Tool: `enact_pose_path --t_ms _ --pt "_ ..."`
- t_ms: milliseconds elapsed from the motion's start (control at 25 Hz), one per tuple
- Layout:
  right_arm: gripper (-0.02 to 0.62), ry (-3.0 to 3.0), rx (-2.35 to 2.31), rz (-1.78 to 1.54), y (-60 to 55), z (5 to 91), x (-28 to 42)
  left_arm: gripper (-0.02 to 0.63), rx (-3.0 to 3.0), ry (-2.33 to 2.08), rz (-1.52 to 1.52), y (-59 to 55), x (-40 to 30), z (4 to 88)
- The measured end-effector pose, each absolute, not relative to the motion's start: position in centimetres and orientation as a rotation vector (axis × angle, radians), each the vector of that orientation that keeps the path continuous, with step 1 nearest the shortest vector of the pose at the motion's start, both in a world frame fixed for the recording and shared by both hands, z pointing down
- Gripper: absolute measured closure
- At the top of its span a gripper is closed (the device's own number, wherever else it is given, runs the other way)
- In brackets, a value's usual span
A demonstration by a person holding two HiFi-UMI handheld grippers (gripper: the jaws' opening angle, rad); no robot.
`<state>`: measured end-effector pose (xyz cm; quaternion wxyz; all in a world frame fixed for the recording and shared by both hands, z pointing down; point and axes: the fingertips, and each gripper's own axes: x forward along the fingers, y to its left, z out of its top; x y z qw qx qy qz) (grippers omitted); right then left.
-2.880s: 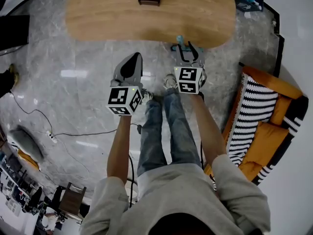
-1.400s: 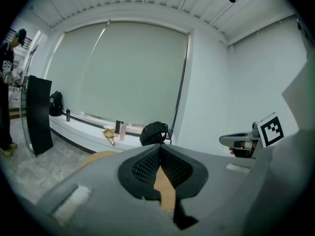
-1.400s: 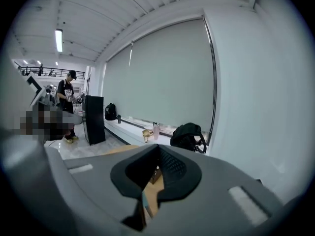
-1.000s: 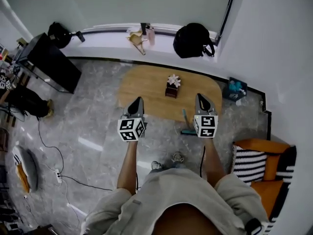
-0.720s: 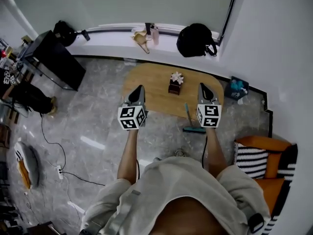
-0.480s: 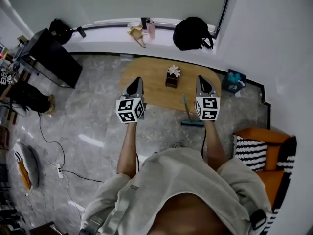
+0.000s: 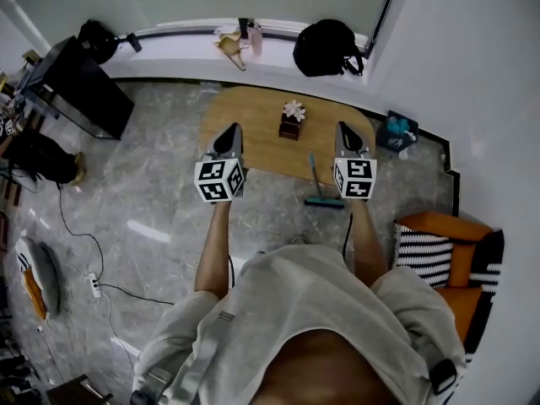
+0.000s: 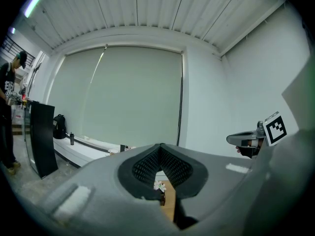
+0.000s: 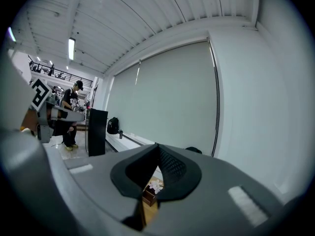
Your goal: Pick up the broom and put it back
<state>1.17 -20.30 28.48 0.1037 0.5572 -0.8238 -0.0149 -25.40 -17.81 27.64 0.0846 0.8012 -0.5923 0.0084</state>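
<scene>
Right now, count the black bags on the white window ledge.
2. One black bag sits at the left end of the white window ledge; a larger black backpack sits near its right end. No others show there.

Teal broom (image 7: pixel 324 201), tan table (image 7: pixel 245 116), orange sofa (image 7: pixel 434 224) (cushion (image 7: pixel 418 256) apparently black-and-white striped).
</scene>
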Motion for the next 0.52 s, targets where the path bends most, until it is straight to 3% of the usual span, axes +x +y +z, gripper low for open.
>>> enact_pose_path --t_ms 520 --pt "0.595 -2.450 1.653 -0.007 -20.58 29.04 0.80 0.606 2.415 -1.748 0.055 -18.00 -24.77 27.74"
